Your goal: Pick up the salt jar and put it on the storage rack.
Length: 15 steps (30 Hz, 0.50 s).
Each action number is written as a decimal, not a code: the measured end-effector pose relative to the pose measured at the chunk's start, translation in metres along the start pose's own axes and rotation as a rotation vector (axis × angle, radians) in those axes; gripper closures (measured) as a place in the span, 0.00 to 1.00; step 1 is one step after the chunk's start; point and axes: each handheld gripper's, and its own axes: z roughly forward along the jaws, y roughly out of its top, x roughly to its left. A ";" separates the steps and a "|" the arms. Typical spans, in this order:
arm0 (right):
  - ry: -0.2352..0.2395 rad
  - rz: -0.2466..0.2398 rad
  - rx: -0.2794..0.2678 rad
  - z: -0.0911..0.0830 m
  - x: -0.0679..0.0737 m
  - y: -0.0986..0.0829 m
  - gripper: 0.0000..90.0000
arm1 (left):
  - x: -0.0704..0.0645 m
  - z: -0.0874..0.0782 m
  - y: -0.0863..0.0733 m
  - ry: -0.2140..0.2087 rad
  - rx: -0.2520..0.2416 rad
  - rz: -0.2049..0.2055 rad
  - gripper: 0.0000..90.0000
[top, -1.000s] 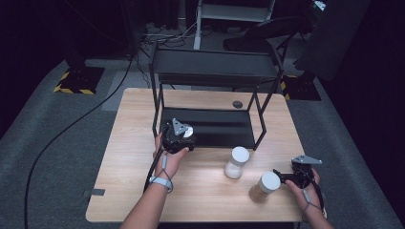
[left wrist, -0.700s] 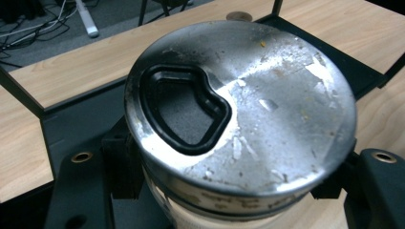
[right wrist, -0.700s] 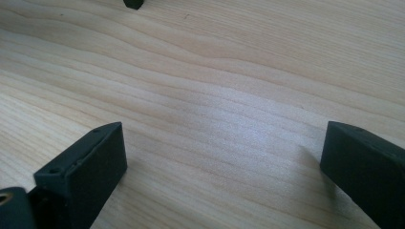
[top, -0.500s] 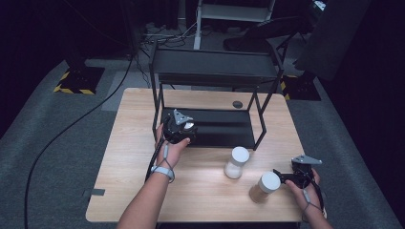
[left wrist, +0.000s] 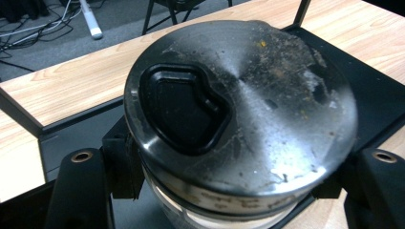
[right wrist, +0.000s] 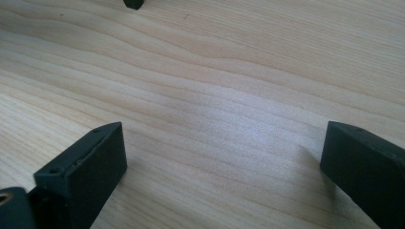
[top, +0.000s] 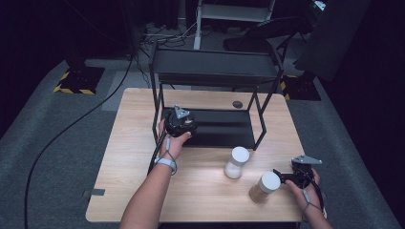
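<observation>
Black-lidded jar sits clamped upright in the left hand-held gripper, right at the front-left edge of the rack's lower shelf, shelf dead ahead. Right hand-held gripper rests wide apart on the worktop, beside a white-capped jar.

Your left gripper: black body, grey three-cornered plate
Your fingers: black, blocky, screw holes
Your wrists: pale straps
</observation>
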 end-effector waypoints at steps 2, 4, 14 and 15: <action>0.000 0.000 0.000 0.000 0.000 0.000 0.02 | 0.002 0.006 -0.003 0.001 0.000 0.008 0.33; 0.000 0.000 0.000 0.000 0.000 0.000 0.02 | 0.004 0.011 -0.005 0.001 0.006 0.011 0.33; 0.000 0.000 0.000 0.000 0.000 0.000 0.02 | 0.011 0.025 -0.012 0.008 0.029 0.006 0.33; 0.000 0.000 0.000 0.000 0.000 0.000 0.02 | 0.012 0.025 -0.013 0.006 0.031 0.006 0.33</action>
